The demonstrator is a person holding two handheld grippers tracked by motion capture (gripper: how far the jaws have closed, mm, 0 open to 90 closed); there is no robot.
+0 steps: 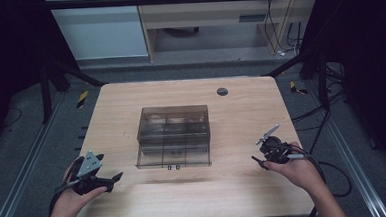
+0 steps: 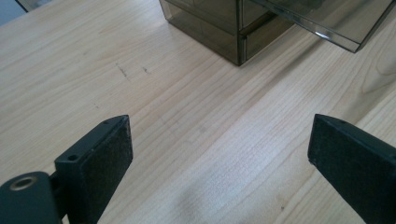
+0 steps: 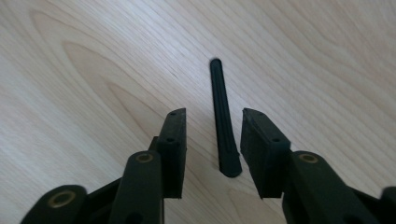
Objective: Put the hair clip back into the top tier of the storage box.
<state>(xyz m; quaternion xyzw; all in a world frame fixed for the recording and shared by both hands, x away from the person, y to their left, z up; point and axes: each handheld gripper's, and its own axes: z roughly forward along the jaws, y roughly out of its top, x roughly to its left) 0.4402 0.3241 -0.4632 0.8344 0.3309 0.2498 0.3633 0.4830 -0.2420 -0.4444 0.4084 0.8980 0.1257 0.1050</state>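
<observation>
Right gripper (image 3: 212,140): jaws part-way apart, straddling a slim black stick (image 3: 222,126) that lies flat on the table (image 3: 93,70). Pads stand to either side of the stick's near end; neither presses on it, so nothing is gripped. Seen from the high view, this gripper (image 1: 263,152) sits near the table's right edge, with a hand (image 1: 294,171) behind it.

Stick: thin, ribbed, low against the wood, its far end pointing away from the jaws.

Risks, as judged:
- Jaws closing too high could skate over so low a thing and miss it.
- Pads meet only the near end, so once lifted the stick may pivot and droop, or slip out.
- Pads pushed down hard could scrape the wood and roll the stick aside.
- The position close to the right edge means a nudged stick could roll off.

Left gripper (image 2: 219,154): jaws wide apart, empty, over bare wood near the front left.

Box (image 1: 173,135): smoky clear plastic with compartments, mid-table, well apart from both grippers; it could be knocked only by a long sweep.
</observation>
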